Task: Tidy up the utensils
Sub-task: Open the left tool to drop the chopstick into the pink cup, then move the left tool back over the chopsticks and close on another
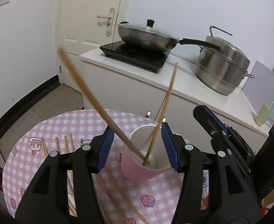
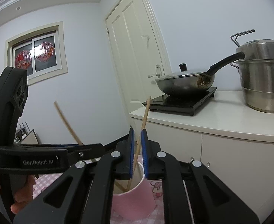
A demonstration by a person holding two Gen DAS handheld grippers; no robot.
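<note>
Left gripper (image 1: 138, 147) straddles pink cup (image 1: 137, 171), two chopsticks inside.
Left view: jaws apart on either side of the cup rim, pads look just off the wall. One chopstick (image 1: 165, 110) leans to 1 o'clock, another, blurred (image 1: 92, 95), to 11. Loose chopsticks (image 1: 66, 147) lie on checked tablecloth (image 1: 77, 123) at 8 o'clock. Right view: right gripper (image 2: 137, 153) nearly closed, narrow gap; chopstick (image 2: 144, 119) passes between the pads, contact unclear. Cup (image 2: 135, 203) below at 6; wok (image 2: 183, 84) at 1.
</note>
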